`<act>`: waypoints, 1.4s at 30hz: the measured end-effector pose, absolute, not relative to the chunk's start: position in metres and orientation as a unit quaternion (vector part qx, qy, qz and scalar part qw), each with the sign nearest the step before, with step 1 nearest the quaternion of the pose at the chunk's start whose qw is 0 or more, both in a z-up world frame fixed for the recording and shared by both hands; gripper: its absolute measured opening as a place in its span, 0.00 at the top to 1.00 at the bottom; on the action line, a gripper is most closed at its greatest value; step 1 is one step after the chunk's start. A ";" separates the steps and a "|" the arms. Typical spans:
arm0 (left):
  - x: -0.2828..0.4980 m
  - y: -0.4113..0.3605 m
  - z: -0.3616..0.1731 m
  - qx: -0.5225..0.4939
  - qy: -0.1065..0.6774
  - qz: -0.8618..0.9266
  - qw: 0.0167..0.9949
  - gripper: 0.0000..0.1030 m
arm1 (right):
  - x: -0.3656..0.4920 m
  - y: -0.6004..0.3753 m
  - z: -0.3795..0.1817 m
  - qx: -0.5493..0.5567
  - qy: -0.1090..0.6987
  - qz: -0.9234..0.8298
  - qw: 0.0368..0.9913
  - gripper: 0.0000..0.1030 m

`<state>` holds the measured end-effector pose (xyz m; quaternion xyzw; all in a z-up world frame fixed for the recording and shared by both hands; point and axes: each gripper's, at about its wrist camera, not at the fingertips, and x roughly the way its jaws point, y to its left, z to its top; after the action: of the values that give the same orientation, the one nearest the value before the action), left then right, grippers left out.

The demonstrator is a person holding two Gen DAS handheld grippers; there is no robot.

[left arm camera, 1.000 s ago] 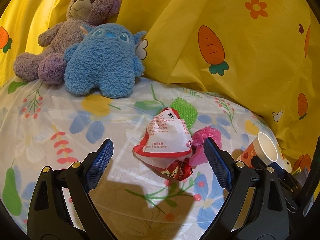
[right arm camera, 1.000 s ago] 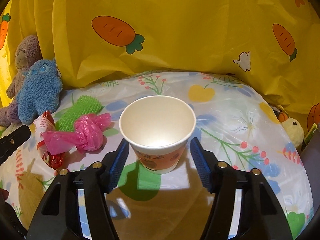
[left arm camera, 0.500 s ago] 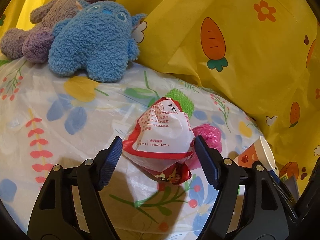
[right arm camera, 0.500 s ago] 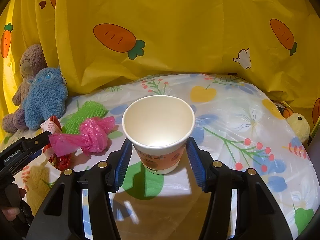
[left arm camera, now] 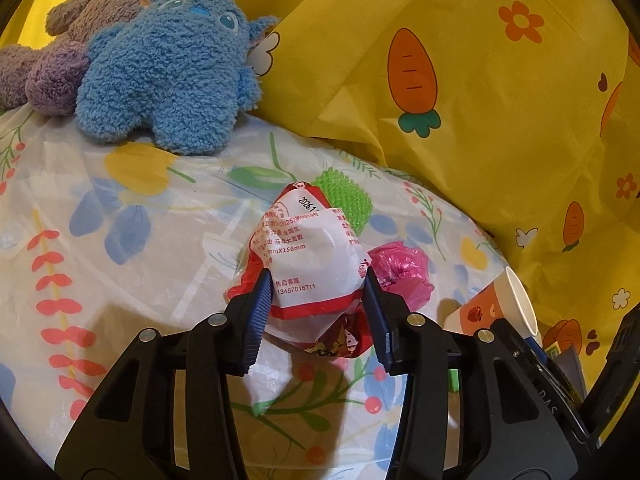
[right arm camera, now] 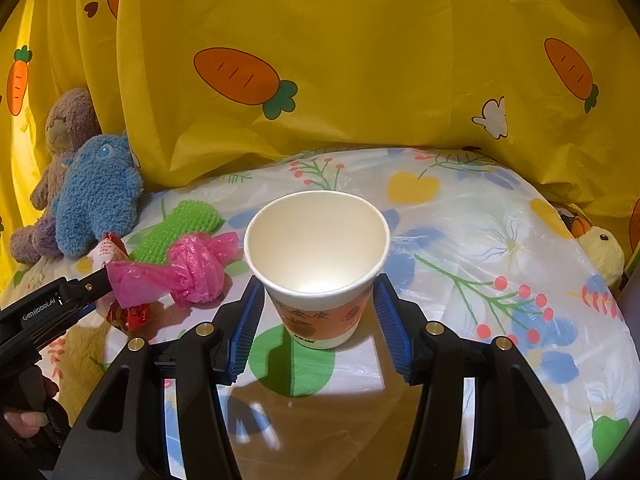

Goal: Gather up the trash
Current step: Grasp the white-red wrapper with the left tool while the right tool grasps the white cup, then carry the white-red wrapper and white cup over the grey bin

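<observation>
Between the left fingers: a crumpled white-and-red printed plastic wrapper [left arm camera: 316,264] sits on the floral plastic-covered surface [left arm camera: 132,240], both blue-padded fingers pressed against its sides.
Left gripper [left arm camera: 318,300]: narrowed onto the wrapper, pinching it; in the right wrist view its black body reaches in from the left edge.
Under the wrapper: a small red foil scrap [left arm camera: 340,340] pokes out at its near edge.
Beside the wrapper: a knotted pink plastic bag [right arm camera: 188,268] lies just right of it, touching the left gripper's finger.
Behind both: a bright green bristly scrubber [right arm camera: 176,232] lies flat on the surface.
Paper cup: a white paper cup with an orange printed band [right arm camera: 320,268] stands upright, mouth up, right of the pink bag.
Right gripper [right arm camera: 318,320]: spread around the cup's lower half, pads just beside the wall; whether they touch it I cannot tell.
Far left: a fuzzy blue plush creature [left arm camera: 168,68] leans against a purple-brown teddy bear [right arm camera: 60,140].
Backdrop: yellow carrot-print fabric [right arm camera: 360,60].
Right edge: a yellow plush duck [right arm camera: 600,248].
</observation>
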<state>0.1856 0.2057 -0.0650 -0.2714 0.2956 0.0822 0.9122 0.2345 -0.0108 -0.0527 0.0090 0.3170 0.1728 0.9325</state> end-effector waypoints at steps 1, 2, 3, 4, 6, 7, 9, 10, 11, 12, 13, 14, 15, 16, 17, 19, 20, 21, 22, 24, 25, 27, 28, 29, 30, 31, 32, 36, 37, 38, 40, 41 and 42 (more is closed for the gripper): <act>0.184 0.207 -0.064 -0.276 0.291 0.081 0.912 0.61 | 0.234 -0.010 -0.053 0.007 0.317 0.172 0.933 0.46; 0.181 0.208 -0.062 -0.281 0.287 0.081 0.912 0.62 | 0.233 -0.009 -0.052 0.004 0.316 0.172 0.933 0.46; 0.179 0.210 -0.061 -0.283 0.283 0.084 0.913 0.62 | 0.232 -0.009 -0.051 0.003 0.316 0.171 0.933 0.46; 0.177 0.211 -0.060 -0.286 0.280 0.087 0.912 0.62 | 0.231 -0.009 -0.050 0.003 0.315 0.172 0.933 0.46; 0.173 0.214 -0.058 -0.294 0.274 0.087 0.912 0.63 | 0.227 -0.011 -0.044 0.004 0.309 0.175 0.935 0.46; 0.171 0.214 -0.057 -0.294 0.271 0.086 0.913 0.64 | 0.224 -0.012 -0.041 0.005 0.305 0.176 0.936 0.47; 0.167 0.213 -0.052 -0.289 0.266 0.085 0.916 0.64 | 0.218 -0.016 -0.034 0.005 0.297 0.178 0.938 0.47; 0.166 0.211 -0.050 -0.285 0.264 0.084 0.918 0.64 | 0.215 -0.019 -0.030 0.006 0.294 0.178 0.939 0.47; 0.163 0.209 -0.048 -0.280 0.263 0.082 0.920 0.64 | 0.211 -0.022 -0.027 0.006 0.291 0.179 0.940 0.47; 0.161 0.206 -0.045 -0.273 0.261 0.079 0.922 0.64 | 0.208 -0.025 -0.024 0.007 0.288 0.181 0.940 0.47; 0.159 0.202 -0.042 -0.264 0.260 0.076 0.926 0.64 | 0.204 -0.028 -0.020 0.007 0.287 0.181 0.941 0.47; 0.157 0.197 -0.040 -0.255 0.259 0.073 0.929 0.64 | 0.201 -0.031 -0.017 0.006 0.284 0.181 0.941 0.47; 0.154 0.191 -0.036 -0.247 0.259 0.071 0.931 0.64 | 0.196 -0.035 -0.013 0.006 0.281 0.182 0.942 0.47; 0.151 0.185 -0.033 -0.239 0.258 0.069 0.934 0.64 | 0.192 -0.040 -0.010 0.005 0.277 0.182 0.943 0.47; 0.147 0.179 -0.029 -0.232 0.257 0.064 0.936 0.64 | 0.187 -0.044 -0.007 0.005 0.275 0.182 0.944 0.47; 0.138 0.165 -0.022 -0.221 0.255 0.055 0.940 0.64 | 0.175 -0.053 -0.002 0.005 0.269 0.181 0.946 0.47; 0.133 0.157 -0.019 -0.215 0.255 0.049 0.942 0.64 | 0.170 -0.057 0.000 0.003 0.268 0.180 0.947 0.47; 0.128 0.149 -0.016 -0.208 0.254 0.043 0.944 0.64 | 0.163 -0.062 0.001 0.000 0.266 0.178 0.947 0.47; 0.124 0.140 -0.013 -0.200 0.253 0.037 0.946 0.64 | 0.156 -0.067 0.002 -0.001 0.265 0.175 0.948 0.46; 0.113 0.123 -0.008 -0.182 0.248 0.027 0.951 0.64 | 0.143 -0.079 0.002 -0.001 0.261 0.173 0.950 0.47; 0.109 0.114 -0.007 -0.174 0.247 0.022 0.953 0.64 | 0.136 -0.086 0.002 -0.001 0.260 0.171 0.951 0.47; 0.103 0.096 -0.004 -0.161 0.246 0.007 0.956 0.64 | 0.124 -0.099 0.000 0.001 0.258 0.164 0.952 0.47; 0.100 0.088 -0.004 -0.156 0.246 0.000 0.957 0.64 | 0.119 -0.105 -0.002 0.003 0.259 0.160 0.953 0.47; 0.097 0.079 -0.004 -0.151 0.246 -0.008 0.958 0.64 | 0.114 -0.112 -0.003 0.006 0.259 0.156 0.953 0.47; 0.095 0.070 -0.003 -0.146 0.246 -0.016 0.958 0.64 | 0.110 -0.119 -0.004 0.008 0.258 0.151 0.954 0.47; 0.094 0.062 -0.003 -0.143 0.246 -0.023 0.958 0.64 | 0.106 -0.125 -0.004 0.010 0.258 0.146 0.955 0.47; 0.093 0.054 -0.003 -0.139 0.246 -0.029 0.959 0.64 | 0.102 -0.131 -0.004 0.012 0.256 0.141 0.956 0.47; 0.092 0.022 -0.003 -0.121 0.249 -0.057 0.959 0.64 | 0.092 -0.156 -0.006 0.020 0.255 0.121 0.959 0.47; 0.092 0.015 -0.003 -0.117 0.250 -0.064 0.959 0.64 | 0.090 -0.162 -0.006 0.022 0.255 0.116 0.960 0.47; 0.092 0.008 -0.003 -0.114 0.250 -0.070 0.959 0.64 | 0.089 -0.168 -0.006 0.023 0.254 0.112 0.960 0.47; 0.094 -0.006 -0.004 -0.106 0.252 -0.083 0.958 0.64 | 0.086 -0.178 -0.006 0.025 0.253 0.103 0.962 0.47; 0.095 -0.012 -0.003 -0.103 0.253 -0.088 0.958 0.64 | 0.085 -0.182 -0.006 0.027 0.252 0.099 0.962 0.47; 0.096 -0.019 -0.003 -0.100 0.254 -0.094 0.957 0.64 | 0.084 -0.186 -0.006 0.027 0.251 0.096 0.963 0.47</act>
<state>0.0956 -0.0186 -0.0035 -0.1001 0.2540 -0.0937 0.9574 0.0843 -0.1862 -0.0059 0.0270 0.2511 0.0956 0.9628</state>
